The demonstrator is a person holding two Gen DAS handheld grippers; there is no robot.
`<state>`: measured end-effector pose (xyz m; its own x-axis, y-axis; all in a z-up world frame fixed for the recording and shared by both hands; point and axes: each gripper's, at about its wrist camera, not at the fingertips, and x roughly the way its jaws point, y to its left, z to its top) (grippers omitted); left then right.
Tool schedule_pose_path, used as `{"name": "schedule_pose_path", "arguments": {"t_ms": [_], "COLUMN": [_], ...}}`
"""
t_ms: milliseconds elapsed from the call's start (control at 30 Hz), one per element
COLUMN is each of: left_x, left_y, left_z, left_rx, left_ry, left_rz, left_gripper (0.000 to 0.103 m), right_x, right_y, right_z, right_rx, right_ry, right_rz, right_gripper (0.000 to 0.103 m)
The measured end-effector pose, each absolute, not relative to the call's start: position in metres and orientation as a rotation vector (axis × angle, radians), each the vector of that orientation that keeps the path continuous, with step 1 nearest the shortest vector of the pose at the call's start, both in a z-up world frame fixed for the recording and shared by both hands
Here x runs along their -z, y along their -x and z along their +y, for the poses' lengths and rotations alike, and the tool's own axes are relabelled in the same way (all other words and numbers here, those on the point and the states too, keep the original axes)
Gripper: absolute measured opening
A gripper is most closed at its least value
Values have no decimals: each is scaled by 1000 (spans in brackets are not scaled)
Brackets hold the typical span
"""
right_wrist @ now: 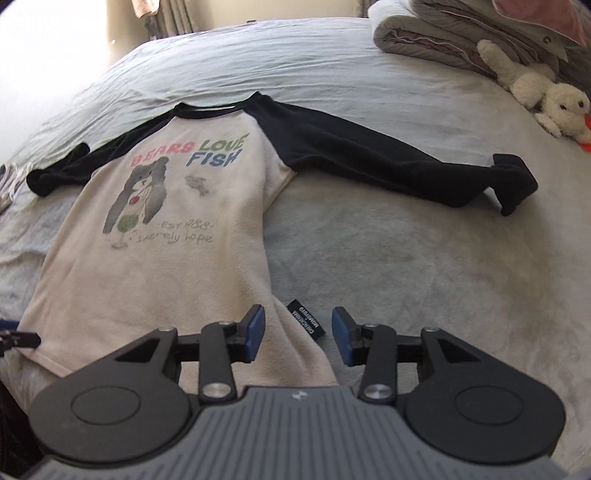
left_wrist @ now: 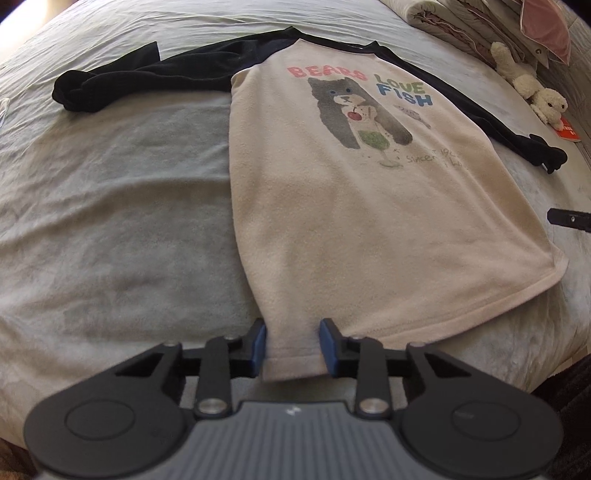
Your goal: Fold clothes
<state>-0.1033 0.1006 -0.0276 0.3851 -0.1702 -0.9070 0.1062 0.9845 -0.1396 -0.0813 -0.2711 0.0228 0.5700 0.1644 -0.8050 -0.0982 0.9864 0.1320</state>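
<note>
grey bed (right_wrist: 424, 258) under spread shirt (right_wrist: 155, 280), plush toy (right_wrist: 535, 92), folded quilt (right_wrist: 436, 33)

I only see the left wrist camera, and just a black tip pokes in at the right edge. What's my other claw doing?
Observer: In the right wrist view, the right claw stands open at the side edge of the shirt, near the hem, gripping nothing.
Operator: Is anything between its fingers?
Observer: Yes, that edge of the cloth, and a small black label with white letters sticking out of it.
Operator: What do the tiny words under the bear say?
Observer: The small print reads "EST. 1988" and "sincerely hope".
</note>
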Motion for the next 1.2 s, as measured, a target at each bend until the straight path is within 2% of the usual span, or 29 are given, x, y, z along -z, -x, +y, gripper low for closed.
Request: {"name": "schedule_pose_path", "arguments": {"t_ms": [67,333,533,567,600,633,767,1067,1200], "left_x": [26,0,-2,0,1,3,-3,-43,-25], "left_y": [107,131,139,140,141,142,148,159,155], "left_z": [99,98,103,103,103,103,103,110,108], "left_rx": [173,122,74,74,76,76,80,118,108], "left_ry": [55,11,-24,-27,-23,-20,-9,36,3], "left_rz": [1151,1026,1005,1008,1013,1016,990,888,955], "left_gripper": [8,6,6,6,6,6,6,6,6], "right_x": [-24,-4,13,14,14,14,4,-61,-48], "right_y": [84,90,97,99,100,101,109,128,123], "right_z": [-283,-301,-291,-288,-285,-282,-278,-284,-274], "right_rx": [-133,-56,-95,-101,-118,-136,-152,-176,-182], "right_ry": [-129,-176,-171,-156,-144,-131,-72,-22,32], "right_rz": [947,1030,1053,1050,1051,1051,1029,891,957], "right_gripper": [44,44,43,41,27,9,9,9,9]}}
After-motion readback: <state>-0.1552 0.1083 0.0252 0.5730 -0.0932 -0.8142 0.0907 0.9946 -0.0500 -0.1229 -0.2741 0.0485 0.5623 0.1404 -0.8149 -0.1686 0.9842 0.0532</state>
